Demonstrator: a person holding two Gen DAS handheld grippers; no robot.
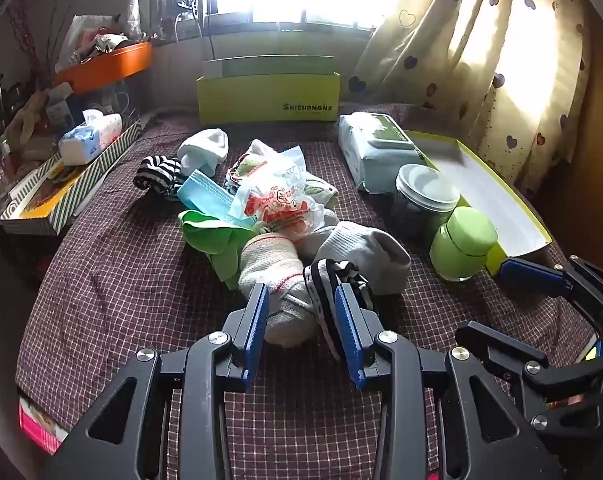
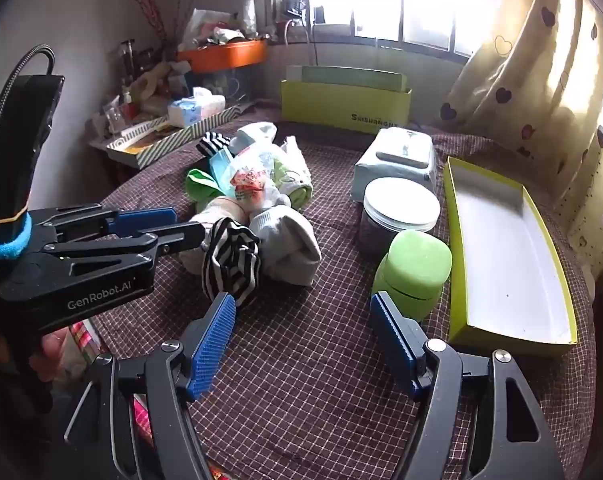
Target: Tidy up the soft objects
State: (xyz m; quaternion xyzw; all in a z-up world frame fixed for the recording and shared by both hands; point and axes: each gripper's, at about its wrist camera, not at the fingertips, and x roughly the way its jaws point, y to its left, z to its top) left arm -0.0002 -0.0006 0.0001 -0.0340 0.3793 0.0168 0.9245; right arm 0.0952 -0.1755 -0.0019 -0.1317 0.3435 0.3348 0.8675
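A heap of soft things lies mid-table: a cream sock [image 1: 269,260], a black-and-white striped sock [image 1: 333,276] [image 2: 231,260], a grey-white sock [image 1: 365,248] [image 2: 289,244], a printed plastic bag [image 1: 277,200], a blue face mask [image 1: 205,196], green cloth [image 1: 209,236], and a second striped sock [image 1: 159,174]. My left gripper [image 1: 301,312] [image 2: 181,226] is at the near end of the heap, its pads pressed on the cream and striped socks. My right gripper [image 2: 301,320] [image 1: 513,312] stands wide open over bare cloth to the right, holding nothing.
A shallow yellow-green tray [image 2: 501,248] lies at the right edge. Beside it stand a green jar [image 2: 415,272], a clear jar with a white lid [image 2: 401,204] and a wipes pack [image 1: 377,148]. A yellow-green box [image 1: 267,96] stands at the back, cluttered shelves at the left.
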